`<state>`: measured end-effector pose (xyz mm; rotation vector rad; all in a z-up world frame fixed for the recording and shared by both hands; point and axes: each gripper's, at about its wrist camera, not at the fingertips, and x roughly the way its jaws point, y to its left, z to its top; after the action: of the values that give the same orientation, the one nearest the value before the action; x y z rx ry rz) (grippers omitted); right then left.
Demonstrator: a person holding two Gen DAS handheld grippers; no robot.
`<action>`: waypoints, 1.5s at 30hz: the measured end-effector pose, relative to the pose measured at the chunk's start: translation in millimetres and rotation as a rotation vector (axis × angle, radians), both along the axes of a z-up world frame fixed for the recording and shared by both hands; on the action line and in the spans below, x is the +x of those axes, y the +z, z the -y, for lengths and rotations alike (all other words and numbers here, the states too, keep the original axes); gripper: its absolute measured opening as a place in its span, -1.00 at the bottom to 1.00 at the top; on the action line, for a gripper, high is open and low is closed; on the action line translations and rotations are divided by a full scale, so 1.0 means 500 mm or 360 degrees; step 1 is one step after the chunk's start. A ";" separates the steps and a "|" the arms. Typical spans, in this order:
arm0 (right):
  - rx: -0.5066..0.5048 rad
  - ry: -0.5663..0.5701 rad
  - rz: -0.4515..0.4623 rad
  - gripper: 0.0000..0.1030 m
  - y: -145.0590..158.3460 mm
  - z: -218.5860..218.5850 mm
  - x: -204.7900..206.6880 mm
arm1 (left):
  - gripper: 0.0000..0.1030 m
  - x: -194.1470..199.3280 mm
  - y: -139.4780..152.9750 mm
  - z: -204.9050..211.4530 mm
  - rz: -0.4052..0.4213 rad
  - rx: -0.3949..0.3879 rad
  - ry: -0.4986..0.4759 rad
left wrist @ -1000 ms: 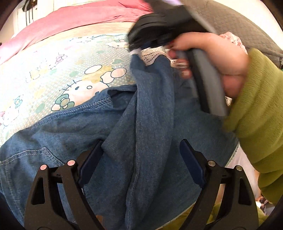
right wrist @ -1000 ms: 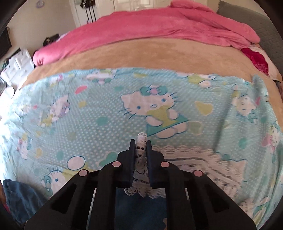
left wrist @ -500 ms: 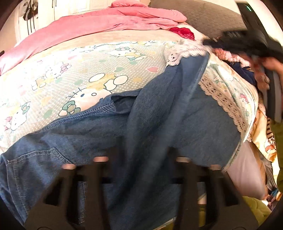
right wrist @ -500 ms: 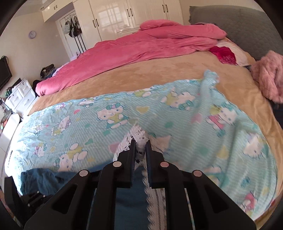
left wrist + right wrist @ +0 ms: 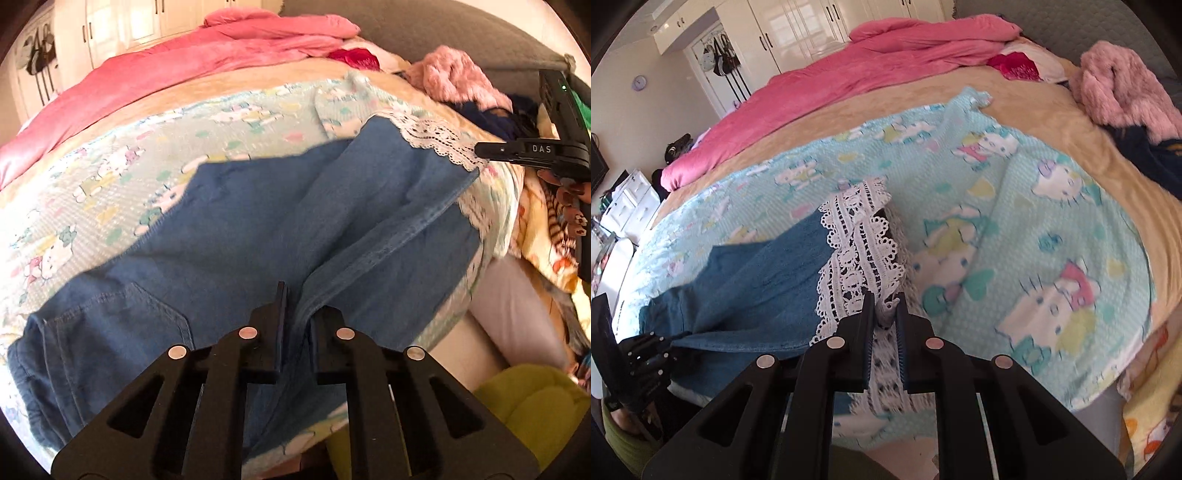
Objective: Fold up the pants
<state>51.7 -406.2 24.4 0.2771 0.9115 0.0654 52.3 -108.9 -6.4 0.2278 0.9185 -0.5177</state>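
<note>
**Two grippers, one pair of pants stretched over the bed**

Left wrist view: the left gripper (image 5: 297,328) had just been closing and was clenched on a ridge of denim near the waist of the pants (image 5: 258,229), which lay across the cartoon-print blanket (image 5: 110,192). Only here did the back pocket show.

Right wrist view: the right gripper (image 5: 886,325) was clamped on the lace hem (image 5: 857,254). Only here did the lace's openwork show; it looked likely to snag or slip if tugged hard.

Left hand-held gripper (image 5: 295,317) pinches denim pants (image 5: 258,229) fold.
</note>
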 end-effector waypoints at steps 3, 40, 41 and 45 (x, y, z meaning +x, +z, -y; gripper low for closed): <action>-0.0011 -0.0003 -0.0067 -0.80 -0.025 0.006 -0.024 | -0.92 -0.007 -0.009 0.005 -0.0009 0.0035 -0.0014; -0.0045 0.0402 -0.0075 -0.23 -0.058 -0.143 -0.063 | -0.99 -0.086 -0.022 0.035 -0.0035 0.0227 -0.0295; -0.0056 0.0383 -0.0089 -0.23 -0.062 -0.140 -0.058 | -0.99 -0.087 -0.026 0.035 -0.0038 0.0243 -0.0304; -0.0057 0.0341 -0.0209 -0.23 -0.090 -0.127 -0.044 | -0.97 -0.083 -0.050 0.036 -0.0093 0.0294 -0.0315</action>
<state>29.8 -342.8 -20.6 0.1507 1.0696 0.2304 11.0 -126.8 -31.6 0.4763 1.0074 -0.6250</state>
